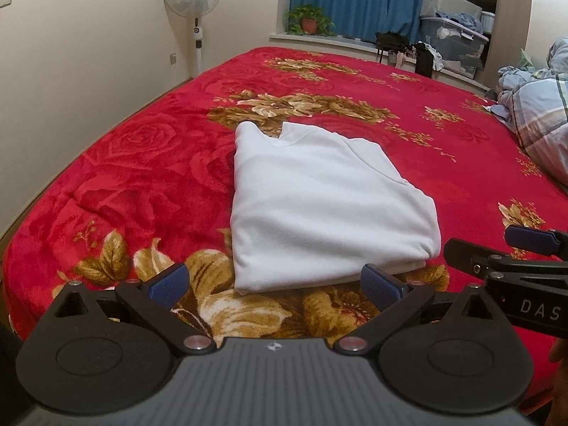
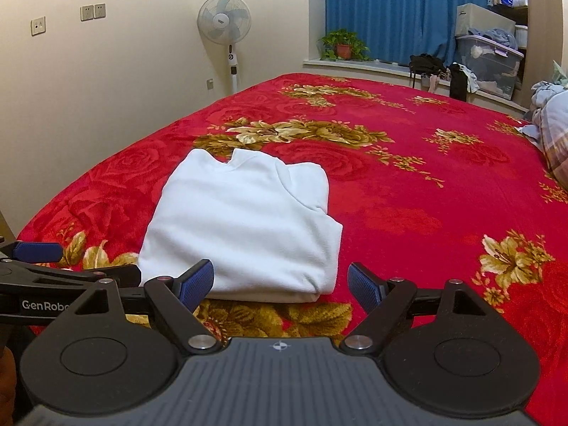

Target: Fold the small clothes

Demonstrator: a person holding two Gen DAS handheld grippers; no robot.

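Item: white garment point(image 1: 326, 206), lying folded in a compact rectangle on the red floral blanket point(image 1: 142, 163) at twelve o'clock of both tools, left gripper point(image 1: 273, 284) and right gripper point(image 2: 280, 284) each gaping wide and empty; folding judged nearly complete, next move perhaps a final tidy or setting aside.

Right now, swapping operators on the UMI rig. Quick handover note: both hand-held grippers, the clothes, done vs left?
Left hand-held gripper: open, empty, at the near edge of the white garment, not touching it.
Right hand-held gripper: open, empty, at the same near edge, close beside the left one.
Garment: lies folded into a compact rectangle on the red floral blanket, neckline at the far end, sleeves tucked out of sight.
Done: this piece looks folded.
Left: possibly one more fold or a tidy-up. No other small clothes show on the blanket; only crumpled bedding at the right edge.
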